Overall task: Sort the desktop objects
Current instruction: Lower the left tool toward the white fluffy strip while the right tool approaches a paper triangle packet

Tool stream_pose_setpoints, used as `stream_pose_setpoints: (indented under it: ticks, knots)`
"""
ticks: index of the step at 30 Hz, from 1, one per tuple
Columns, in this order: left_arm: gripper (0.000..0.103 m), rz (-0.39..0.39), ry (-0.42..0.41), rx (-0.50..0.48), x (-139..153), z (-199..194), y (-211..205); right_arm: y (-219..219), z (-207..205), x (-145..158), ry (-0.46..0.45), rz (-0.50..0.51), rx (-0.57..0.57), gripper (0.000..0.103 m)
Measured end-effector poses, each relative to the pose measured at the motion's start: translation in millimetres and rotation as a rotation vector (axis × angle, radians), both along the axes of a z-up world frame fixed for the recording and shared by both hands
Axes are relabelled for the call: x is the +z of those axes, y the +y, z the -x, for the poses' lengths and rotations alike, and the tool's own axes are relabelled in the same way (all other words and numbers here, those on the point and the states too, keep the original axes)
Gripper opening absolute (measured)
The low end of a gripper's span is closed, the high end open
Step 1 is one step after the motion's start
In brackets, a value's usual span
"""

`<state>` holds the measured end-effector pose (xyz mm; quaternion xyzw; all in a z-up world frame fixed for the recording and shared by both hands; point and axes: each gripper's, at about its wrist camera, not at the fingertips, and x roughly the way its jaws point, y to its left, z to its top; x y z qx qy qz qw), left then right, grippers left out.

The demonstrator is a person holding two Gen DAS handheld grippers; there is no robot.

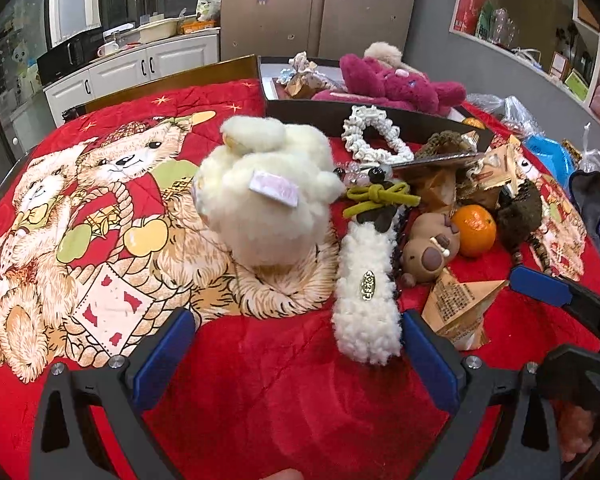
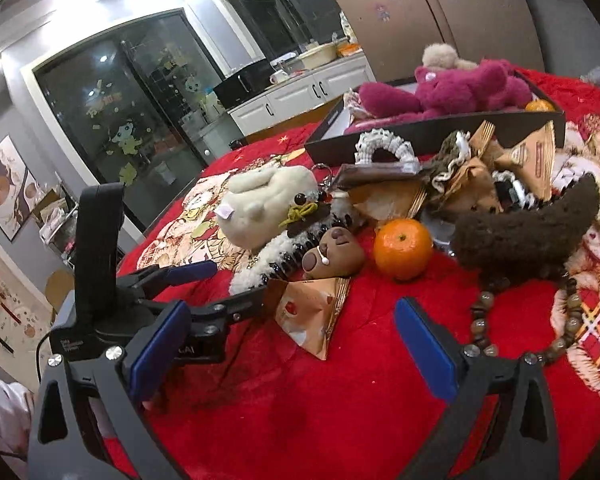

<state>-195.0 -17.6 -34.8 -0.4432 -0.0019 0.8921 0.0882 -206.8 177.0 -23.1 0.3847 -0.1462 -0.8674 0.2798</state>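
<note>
Two claws hang over a desk (image 1: 284, 392) draped in a red teddy-bear cloth, and both stand wide with nothing between their blue pads; the left claw (image 1: 298, 344) sits low at the near edge, its right finger just beside the foot of a long white fleecy hair clip (image 1: 366, 312) that lies pointing away from it; the right claw (image 2: 290, 344) hovers over bare red cloth, with a tan triangular packet (image 2: 314, 314) lying just ahead between its fingers; the left claw (image 2: 204, 296) also shows at the left of the right wrist view, its finger close to that packet.

Ahead lies the clutter to be sorted: a cream plush rabbit (image 1: 266, 196) with a small tag, touching the top of the white clip; an olive-green knotted hair tie (image 1: 374, 198) beside it; a brown capybara toy (image 1: 430, 248) next to an orange mandarin (image 1: 474, 230); a dark brown fuzzy clip (image 2: 528, 228) to the right of the fruit; a string of brown beads (image 2: 480, 320) curling below it; a white lacy scrunchie (image 1: 374, 136) leaning at the wall of a dark tray (image 1: 300, 110); inside the tray rests a magenta plush bear (image 1: 396, 82).
</note>
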Motion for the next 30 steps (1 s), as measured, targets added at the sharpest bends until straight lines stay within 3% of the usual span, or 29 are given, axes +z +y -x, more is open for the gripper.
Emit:
stream_pose_setpoints:
  ticks: [7, 13, 17, 23, 25, 28, 30]
  knots:
    - [0.103, 0.048, -0.013, -0.016, -4, 2, 4, -12, 13, -10, -0.068, -0.021, 0.002, 0.096]
    - [0.103, 0.067, -0.016, -0.017, -5, 2, 6, -19, 21, -16, -0.096, -0.031, 0.001, 0.080]
    - [0.103, 0.076, -0.015, -0.018, -5, 2, 7, -20, 24, -18, -0.110, -0.044, -0.013, 0.055]
    - [0.102, 0.059, -0.015, -0.018, -5, 2, 6, -19, 27, -22, -0.124, -0.043, -0.017, 0.036]
    - [0.097, 0.060, -0.008, -0.025, -4, 1, 7, -20, 26, -22, -0.119, -0.043, -0.012, 0.033]
    - [0.077, 0.064, 0.019, -0.058, -1, -5, 14, -22, 27, -22, -0.120, -0.039, -0.003, 0.032]
    - [0.051, 0.066, 0.036, -0.091, 1, -9, 19, -22, 28, -23, -0.123, -0.034, -0.001, 0.031]
